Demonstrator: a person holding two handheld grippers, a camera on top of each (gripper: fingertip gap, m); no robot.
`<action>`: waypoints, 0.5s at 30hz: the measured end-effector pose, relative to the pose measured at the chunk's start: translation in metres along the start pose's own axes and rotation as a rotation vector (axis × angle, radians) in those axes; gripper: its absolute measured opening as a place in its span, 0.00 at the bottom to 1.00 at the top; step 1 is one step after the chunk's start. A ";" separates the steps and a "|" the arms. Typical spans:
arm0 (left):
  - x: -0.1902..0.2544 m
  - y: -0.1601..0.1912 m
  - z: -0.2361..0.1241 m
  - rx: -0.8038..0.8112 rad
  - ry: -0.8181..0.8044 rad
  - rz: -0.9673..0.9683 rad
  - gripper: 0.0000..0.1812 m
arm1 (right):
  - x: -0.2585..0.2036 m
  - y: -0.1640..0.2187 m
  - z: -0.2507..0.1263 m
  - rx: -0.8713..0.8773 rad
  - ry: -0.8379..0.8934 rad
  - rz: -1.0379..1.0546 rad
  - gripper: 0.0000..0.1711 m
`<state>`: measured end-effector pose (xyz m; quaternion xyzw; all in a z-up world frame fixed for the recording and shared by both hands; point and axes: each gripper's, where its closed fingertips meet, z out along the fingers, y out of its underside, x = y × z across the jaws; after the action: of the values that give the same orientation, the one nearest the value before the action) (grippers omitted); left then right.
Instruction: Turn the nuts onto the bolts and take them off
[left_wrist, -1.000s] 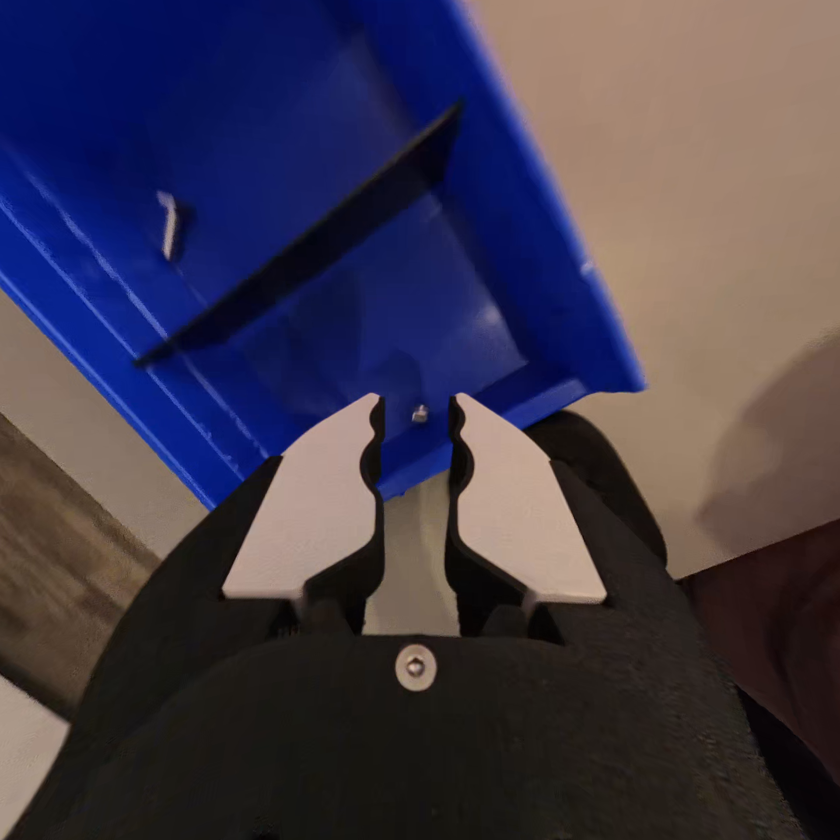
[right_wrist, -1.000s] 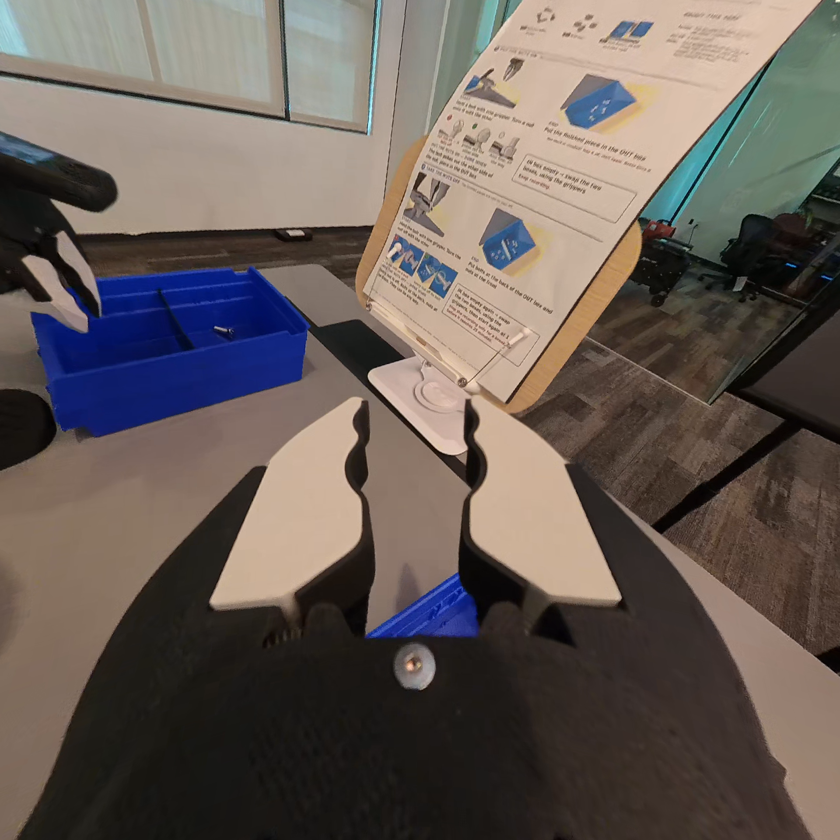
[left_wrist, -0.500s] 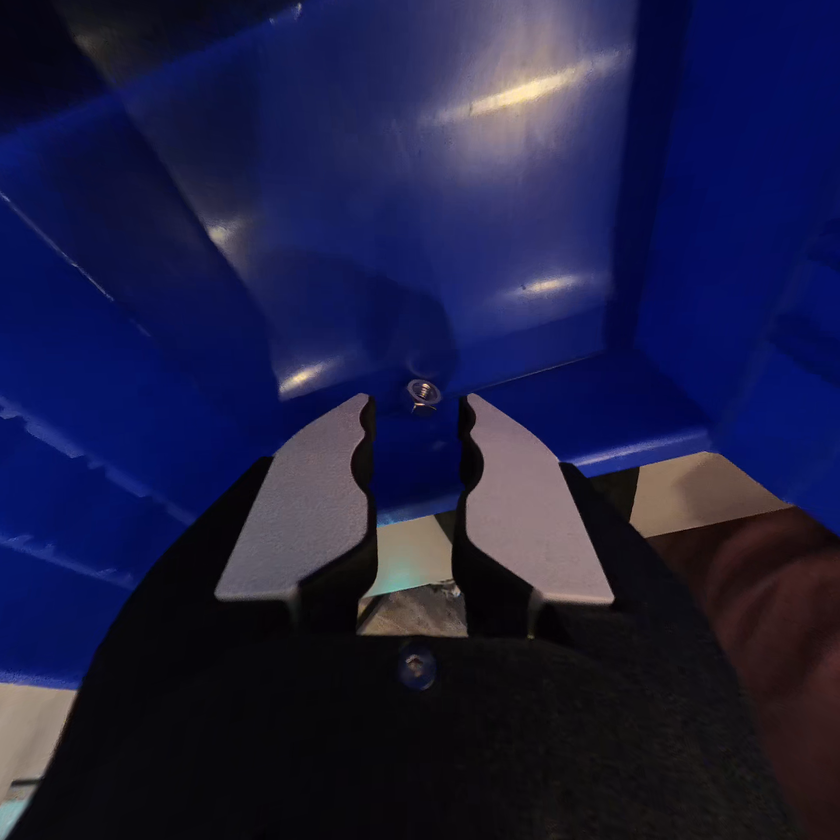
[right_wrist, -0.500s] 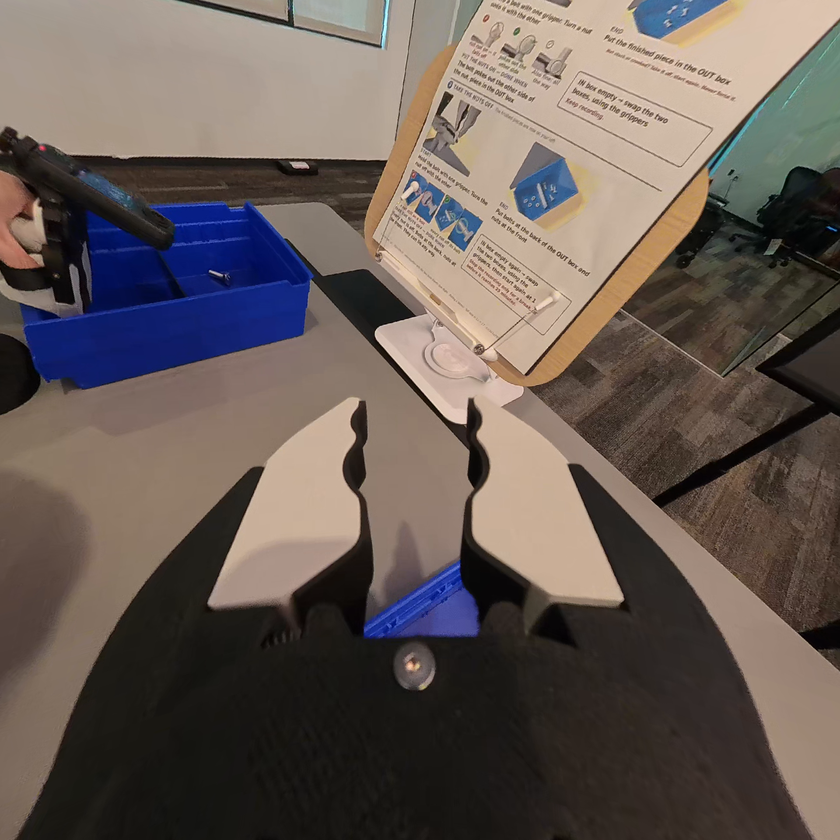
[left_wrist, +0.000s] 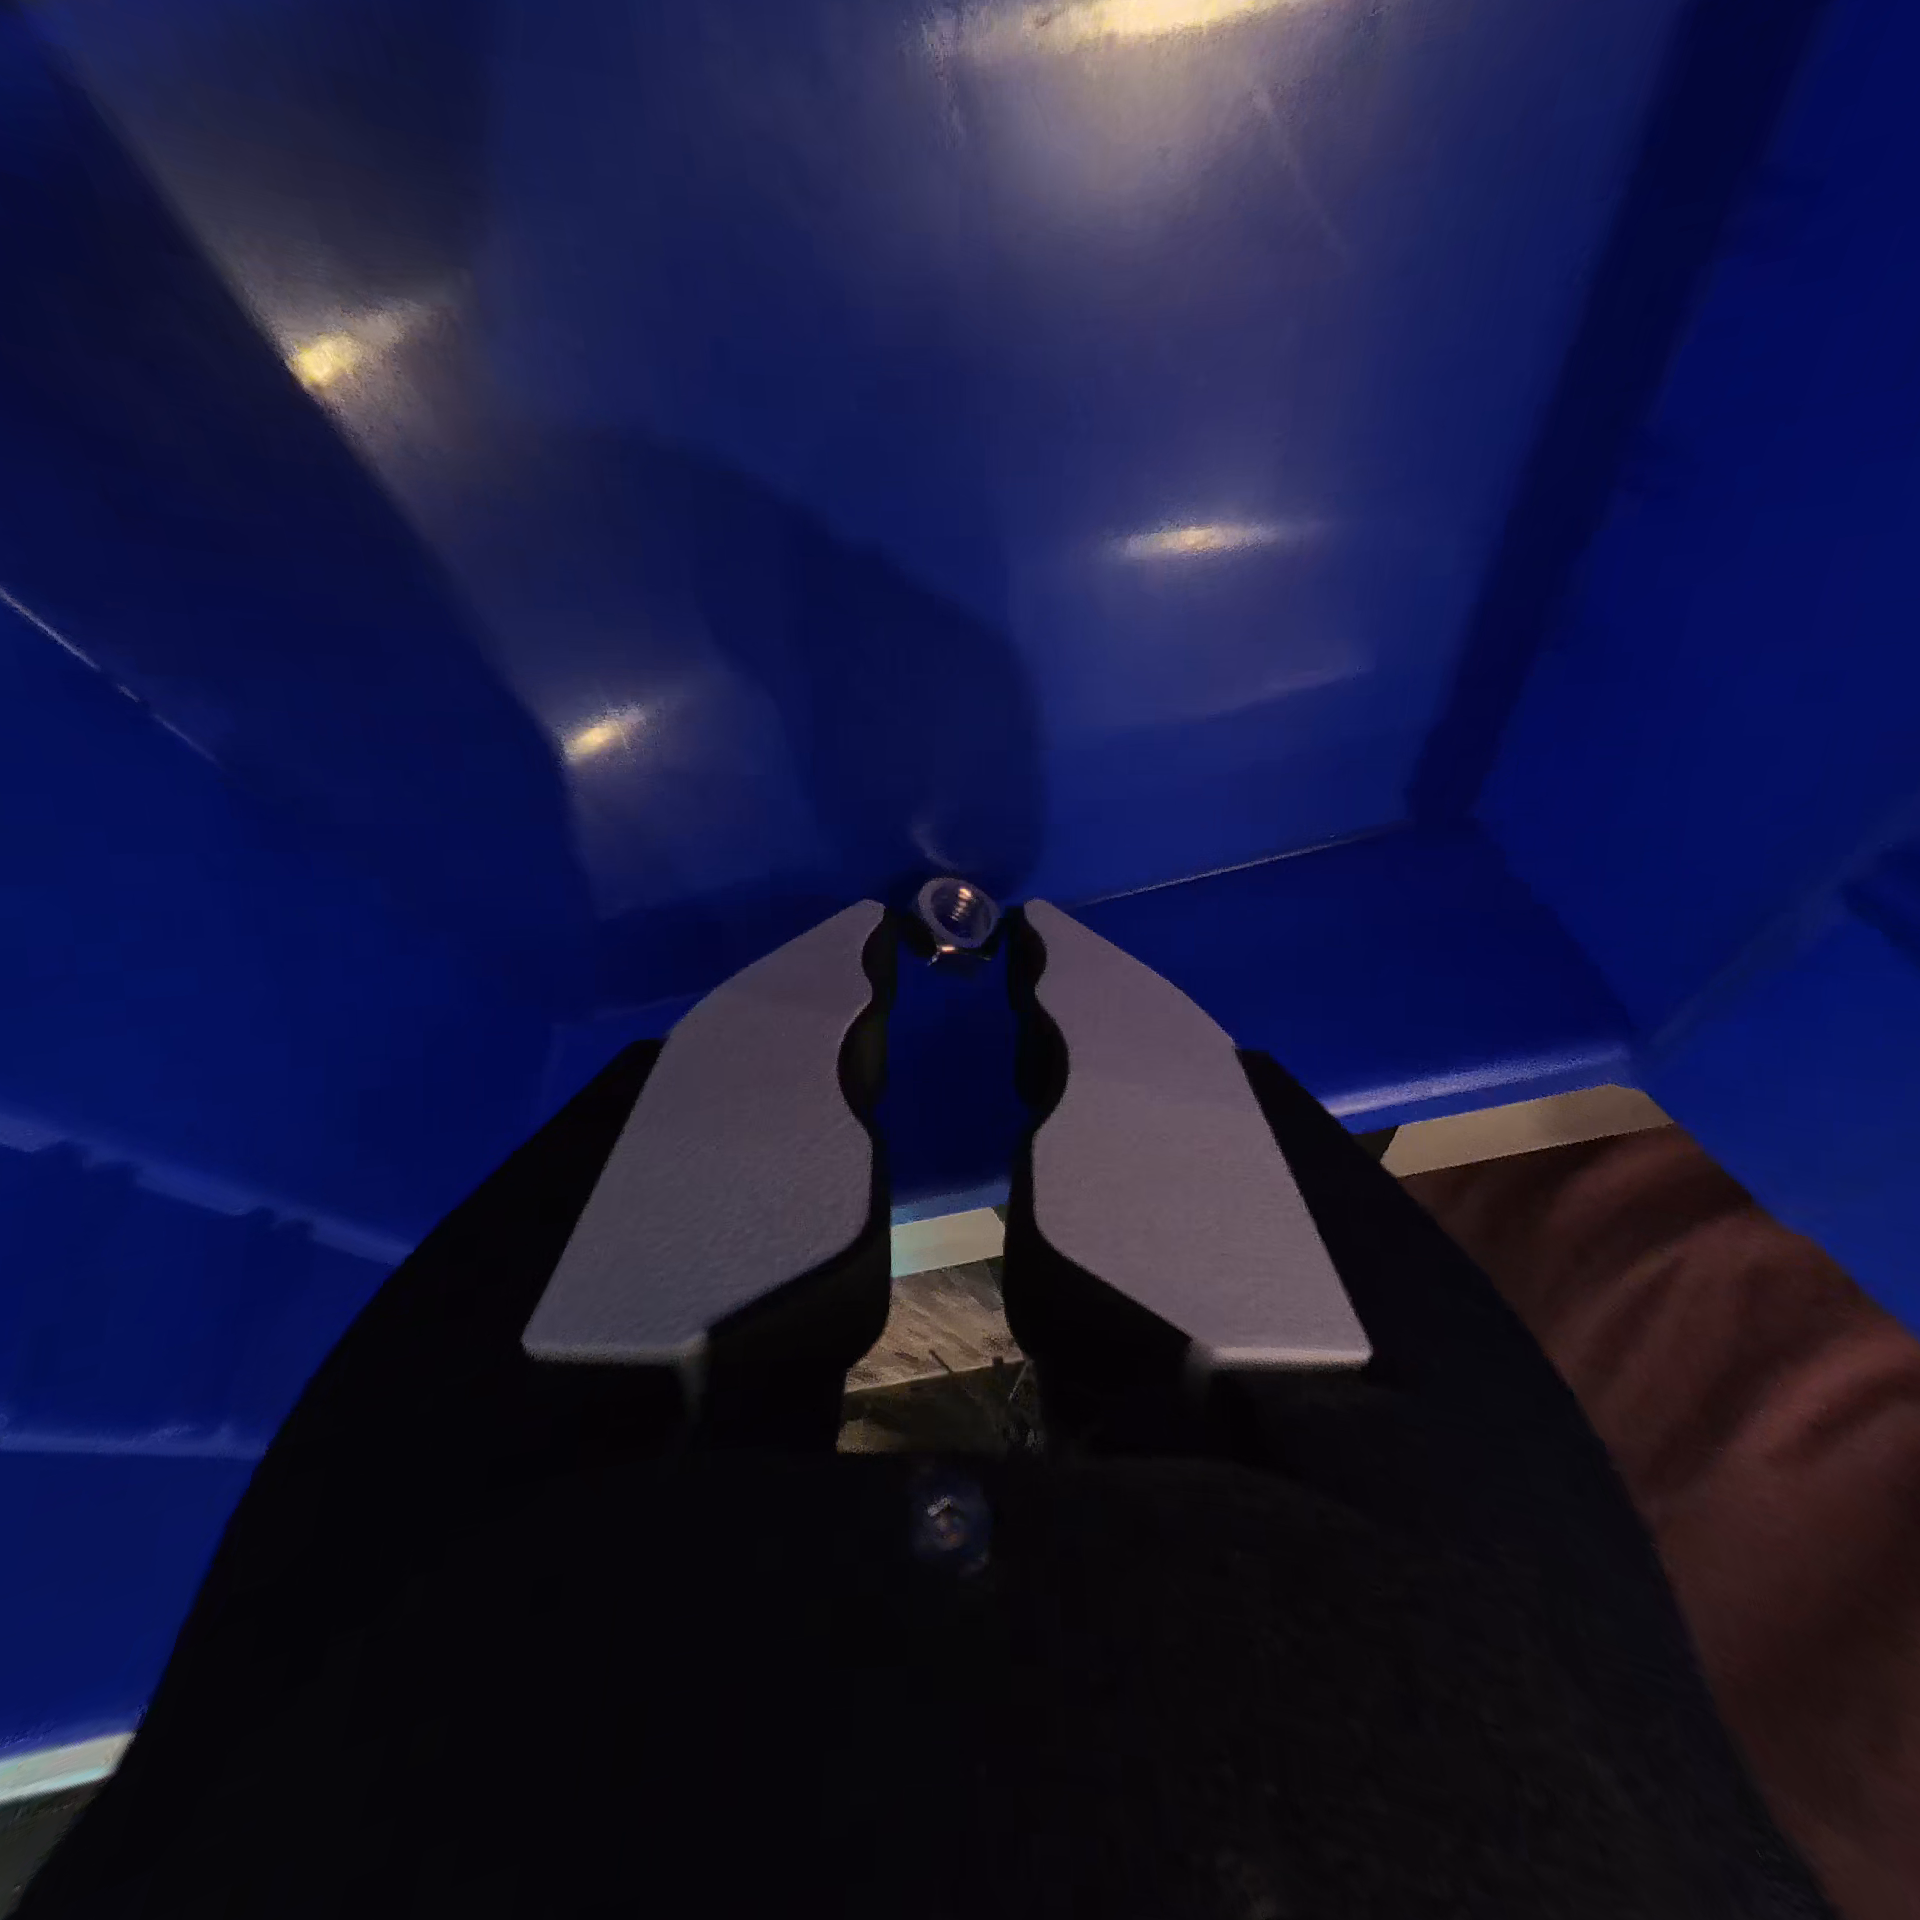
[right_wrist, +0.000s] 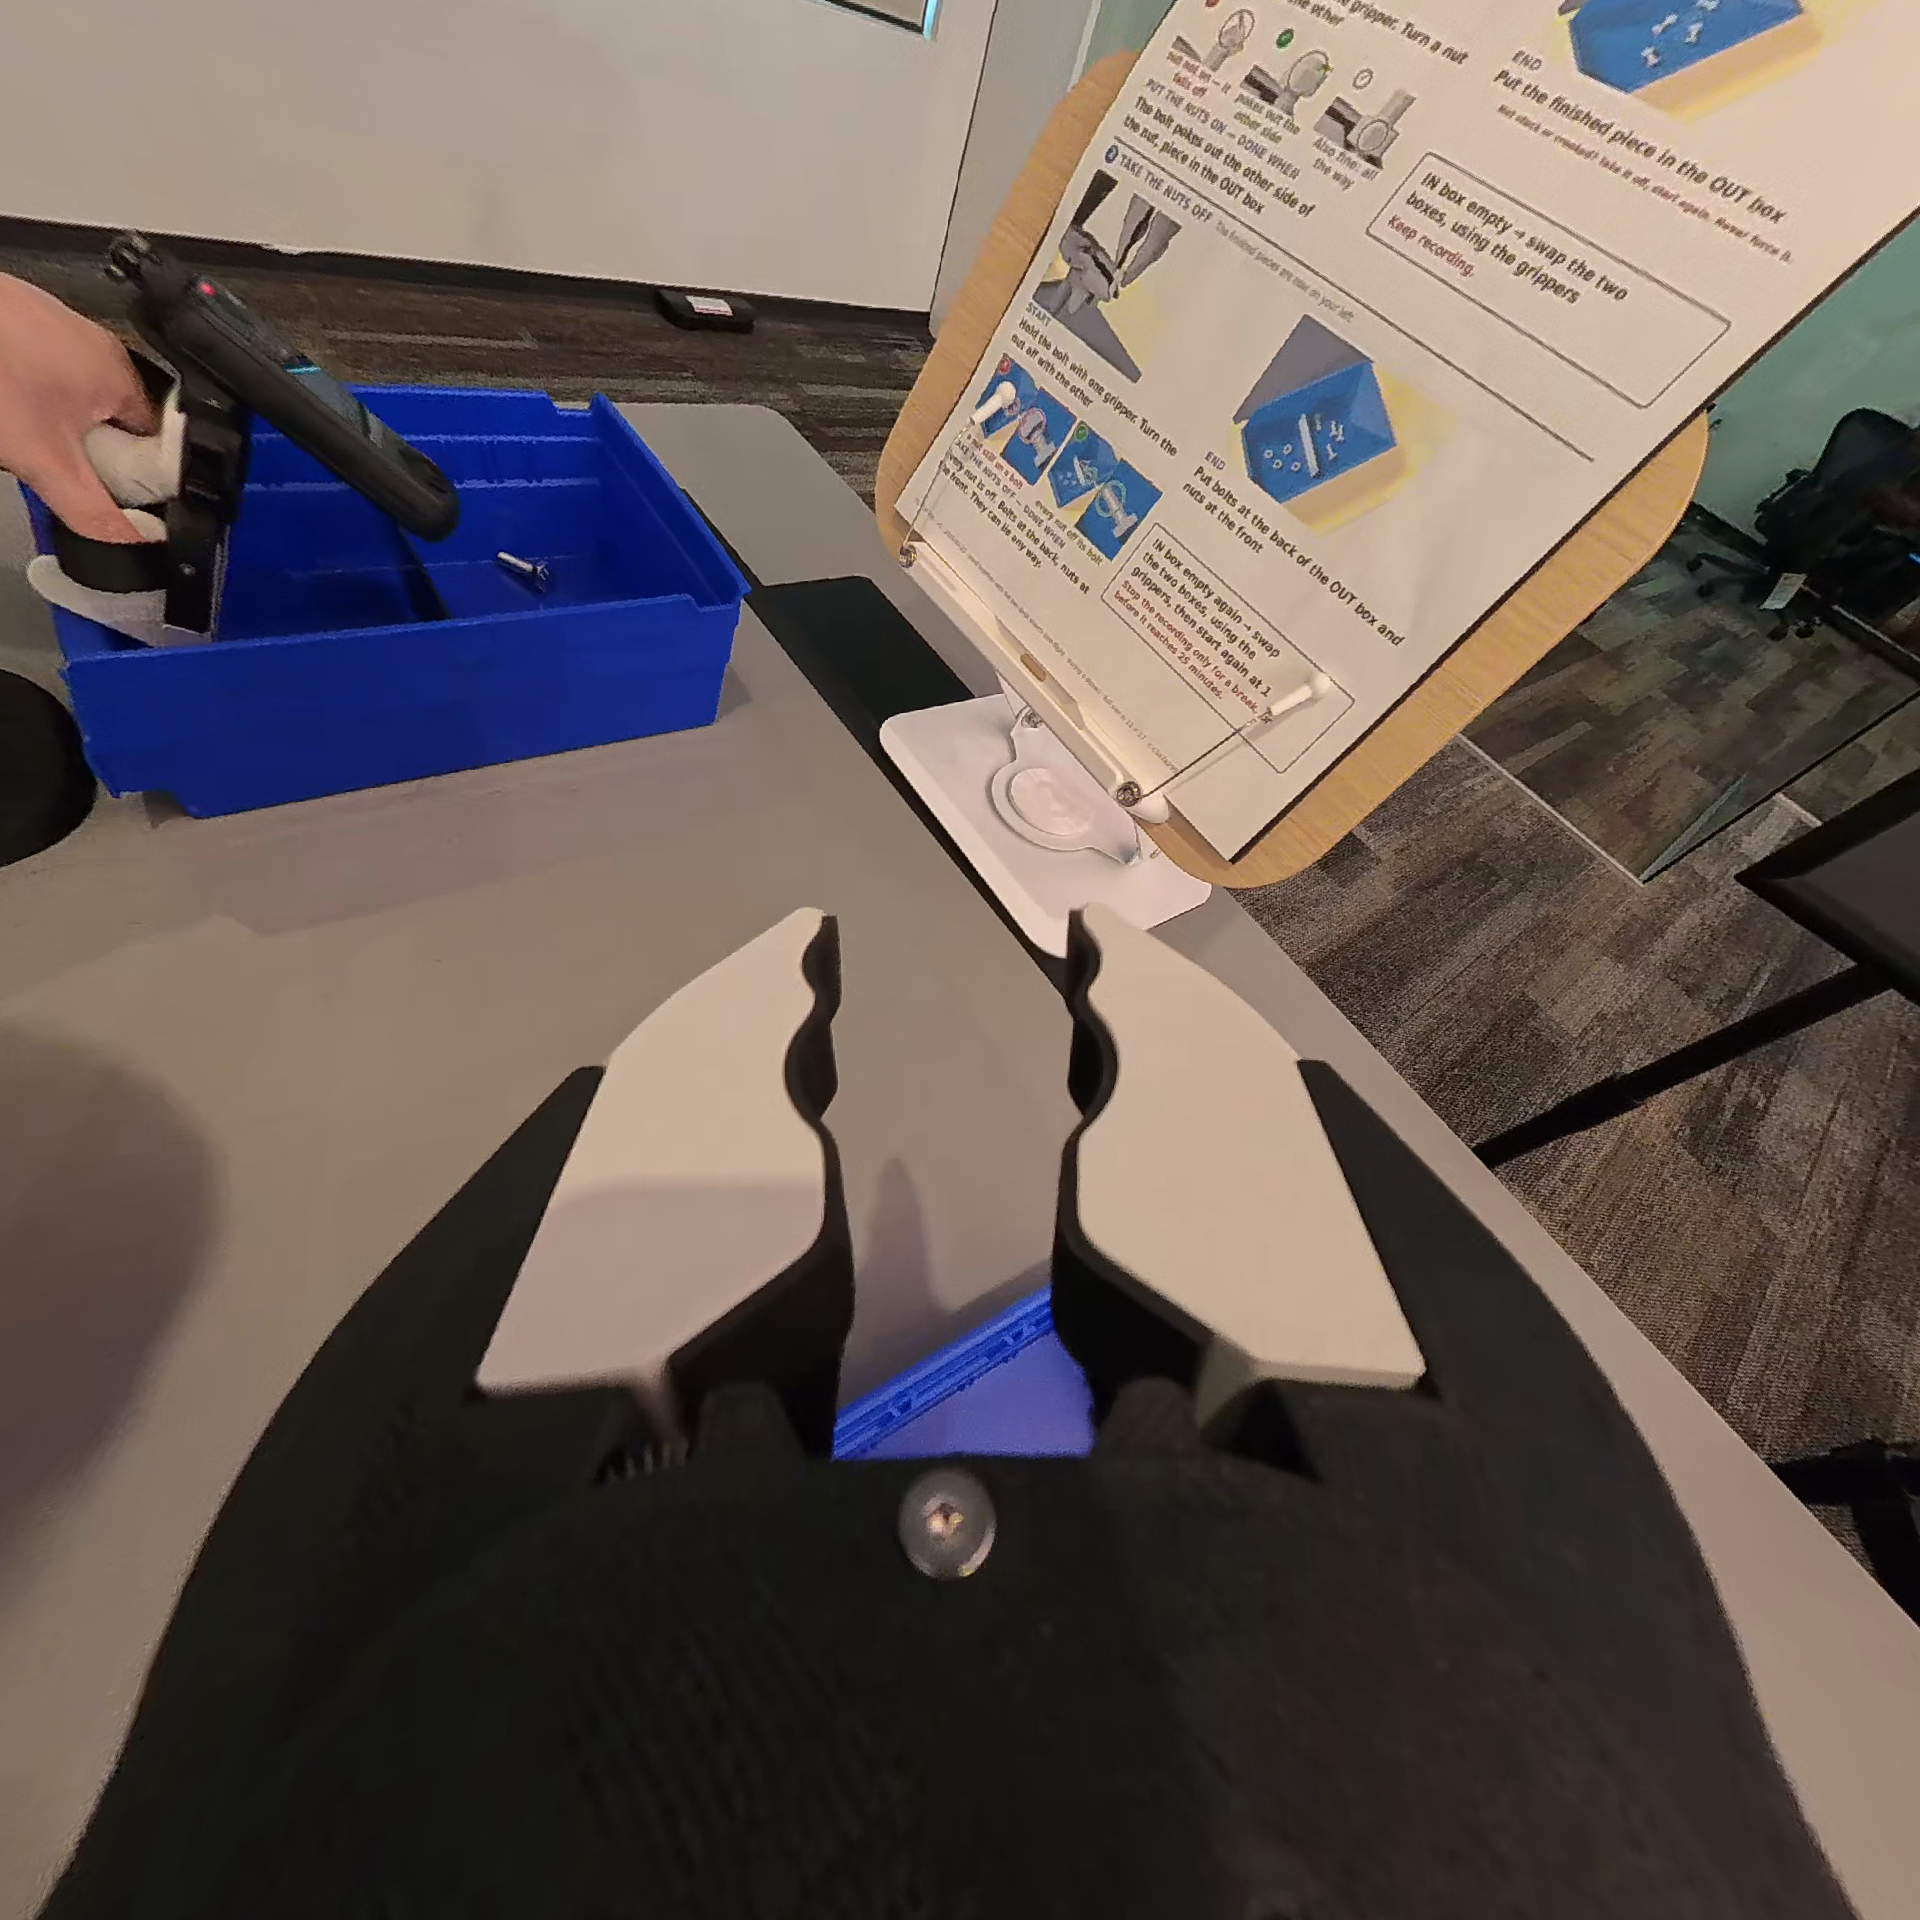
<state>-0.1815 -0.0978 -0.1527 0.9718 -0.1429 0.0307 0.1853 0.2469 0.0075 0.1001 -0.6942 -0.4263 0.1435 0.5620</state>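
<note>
My left gripper (left_wrist: 954, 920) is down inside a blue bin (left_wrist: 1143, 364), near its front wall. Its fingertips are closed on a small silver nut (left_wrist: 956, 925) that sits tilted between them at the bin floor. In the right wrist view the same bin (right_wrist: 416, 686) stands at the far left of the grey table (right_wrist: 520, 987), with a person's hand (right_wrist: 52, 416) holding the left gripper (right_wrist: 197, 540) in its front compartment. A silver bolt (right_wrist: 525, 566) lies in the back compartment. My right gripper (right_wrist: 951, 935) is open and empty above the table.
A second blue bin's edge (right_wrist: 956, 1382) shows just under my right gripper. An instruction sheet on a wooden stand (right_wrist: 1351, 364) with a white base (right_wrist: 1039, 810) stands at the table's right edge. A black mat (right_wrist: 852, 644) lies beside the far bin.
My left gripper has gone down into the bin onto the nut and its fingers have narrowed around it. My right gripper has tilted down a little and stayed open.
</note>
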 end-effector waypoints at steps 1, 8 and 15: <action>0.000 0.000 0.000 -0.008 0.003 0.003 0.11 | 0.000 -0.001 -0.001 0.006 0.001 -0.003 0.25; 0.009 -0.001 -0.022 0.097 -0.007 0.072 0.10 | 0.000 -0.007 -0.009 0.032 0.002 -0.011 0.24; 0.058 -0.017 -0.120 0.447 -0.082 0.272 0.10 | -0.002 -0.014 -0.017 0.061 0.008 -0.020 0.24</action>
<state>-0.1220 -0.0540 -0.0408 0.9609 -0.2691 0.0466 -0.0456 0.2513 -0.0045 0.1175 -0.6729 -0.4264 0.1482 0.5860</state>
